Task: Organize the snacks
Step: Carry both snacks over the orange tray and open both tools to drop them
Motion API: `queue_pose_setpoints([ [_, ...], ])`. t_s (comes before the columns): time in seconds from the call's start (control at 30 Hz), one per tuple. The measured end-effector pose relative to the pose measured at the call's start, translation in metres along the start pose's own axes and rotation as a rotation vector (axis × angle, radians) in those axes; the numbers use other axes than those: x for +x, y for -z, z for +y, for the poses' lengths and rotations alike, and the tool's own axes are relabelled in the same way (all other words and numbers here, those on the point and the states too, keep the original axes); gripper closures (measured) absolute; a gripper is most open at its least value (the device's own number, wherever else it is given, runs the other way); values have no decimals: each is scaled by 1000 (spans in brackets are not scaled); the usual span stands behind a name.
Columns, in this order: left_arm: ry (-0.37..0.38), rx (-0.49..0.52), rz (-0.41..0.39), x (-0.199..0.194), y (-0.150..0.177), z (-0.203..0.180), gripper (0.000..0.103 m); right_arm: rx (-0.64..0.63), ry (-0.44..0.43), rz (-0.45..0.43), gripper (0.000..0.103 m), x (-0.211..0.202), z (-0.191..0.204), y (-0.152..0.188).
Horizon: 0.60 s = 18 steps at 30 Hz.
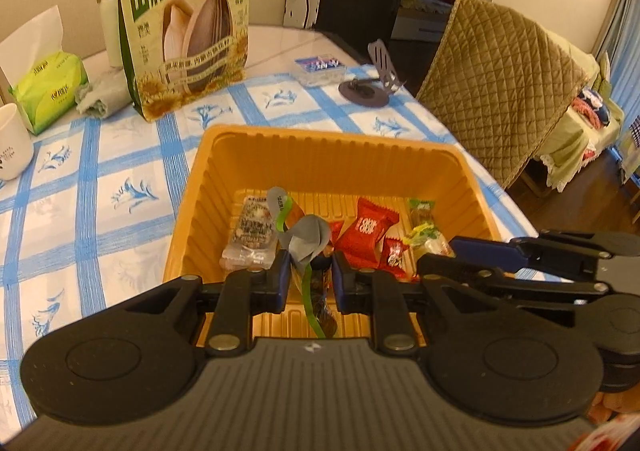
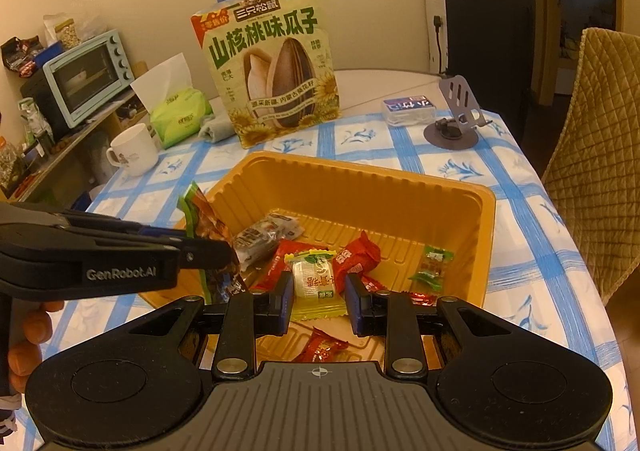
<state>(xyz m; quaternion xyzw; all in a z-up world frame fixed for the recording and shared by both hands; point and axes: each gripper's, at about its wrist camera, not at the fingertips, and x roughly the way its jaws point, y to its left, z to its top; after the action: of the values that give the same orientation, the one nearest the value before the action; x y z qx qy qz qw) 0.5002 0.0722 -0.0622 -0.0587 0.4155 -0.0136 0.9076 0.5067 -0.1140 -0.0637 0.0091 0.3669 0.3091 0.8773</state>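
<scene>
An orange plastic tray (image 1: pixel 320 135) (image 2: pixel 360 167) stands on the blue-checked tablecloth. Inside lie red snack packets (image 1: pixel 366 229) (image 2: pixel 356 257), a clear packet (image 1: pixel 252 229) (image 2: pixel 264 235) and a green one (image 2: pixel 434 265). My left gripper (image 1: pixel 308 267) is shut on a green-edged brown snack packet (image 1: pixel 306 241) over the tray's near left part. The right wrist view shows that gripper (image 2: pixel 224 247) coming in from the left with the packet (image 2: pixel 204 219). Over the tray's near side my right gripper (image 2: pixel 318 291) is shut on a yellow-and-white packet (image 2: pixel 316 279).
A tall sunflower-seed bag (image 1: pixel 184 23) (image 2: pixel 272 71) stands behind the tray, with a tissue pack (image 2: pixel 176 117), a white mug (image 2: pixel 134 149), a clear box (image 2: pixel 408 107) and a phone stand (image 2: pixel 456 123) nearby. A quilted chair (image 1: pixel 500 71) is at the right, a toaster oven (image 2: pixel 88 77) at the left.
</scene>
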Motion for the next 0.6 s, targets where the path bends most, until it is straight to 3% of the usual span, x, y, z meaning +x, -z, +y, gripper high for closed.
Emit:
queue_pose_setpoints([
  [0.17, 13, 6, 28, 7, 1, -2, 83, 6, 0, 4, 75, 2, -1, 0],
  [0.6, 8, 31, 12, 4, 1, 0, 83, 19, -2, 6, 75, 4, -2, 1],
])
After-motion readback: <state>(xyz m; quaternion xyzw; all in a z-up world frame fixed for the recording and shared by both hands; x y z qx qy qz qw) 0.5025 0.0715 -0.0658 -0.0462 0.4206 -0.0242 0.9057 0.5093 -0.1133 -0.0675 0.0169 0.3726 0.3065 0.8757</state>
